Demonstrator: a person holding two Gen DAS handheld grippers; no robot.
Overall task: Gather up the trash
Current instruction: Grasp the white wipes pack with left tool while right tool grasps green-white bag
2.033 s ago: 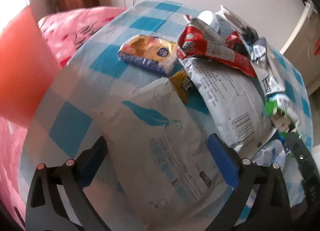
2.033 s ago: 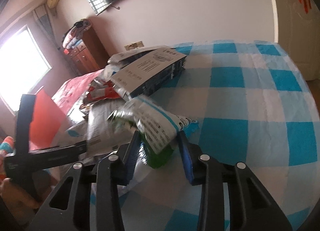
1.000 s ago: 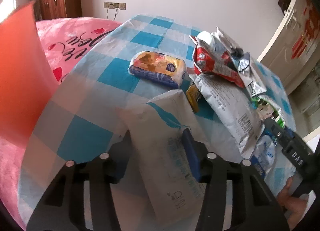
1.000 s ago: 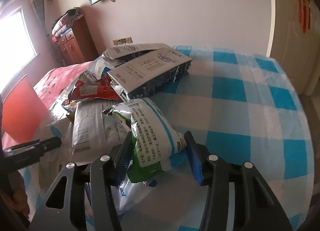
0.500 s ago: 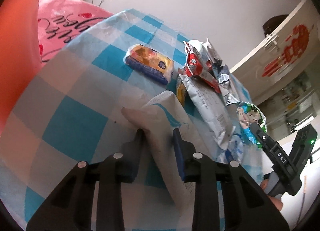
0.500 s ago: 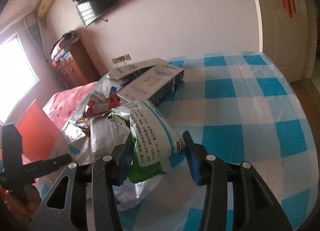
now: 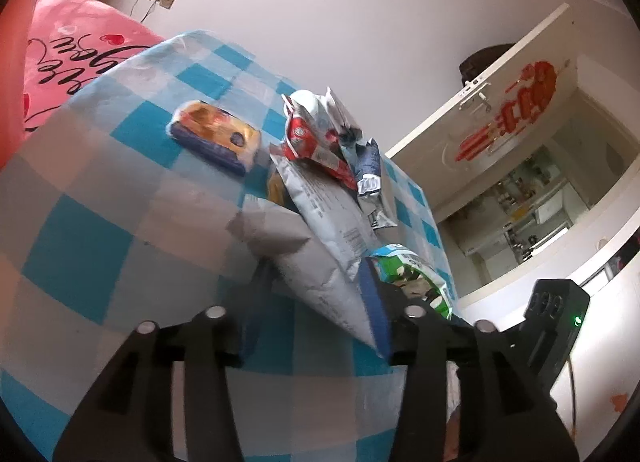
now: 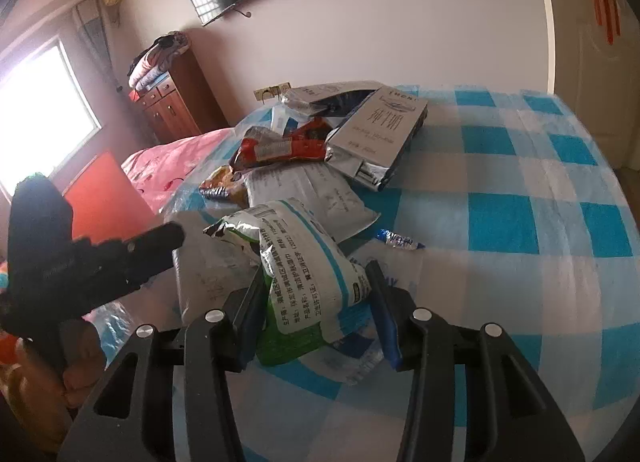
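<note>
Empty packets lie heaped on a table with a blue-and-white checked cloth (image 8: 520, 198). My left gripper (image 7: 316, 310) is shut on a large grey-white plastic bag (image 7: 304, 262) and holds its end off the cloth. My right gripper (image 8: 316, 302) is shut on a green-and-white packet (image 8: 308, 278), which also shows in the left wrist view (image 7: 412, 274). The left gripper's body (image 8: 80, 262) shows at the left of the right wrist view.
Still on the cloth: a yellow-and-blue snack pack (image 7: 216, 142), a red wrapper (image 8: 280, 150), a grey printed bag (image 8: 316, 190), a silver carton (image 8: 380, 130) and a small blue wrapper (image 8: 398, 240). A pink bed (image 7: 68, 50) lies beyond the table's left edge.
My left gripper closed on the grey-white bag and lifted its end off the cloth, tilting the view. My right gripper kept its hold on the green-and-white packet and drew back a little.
</note>
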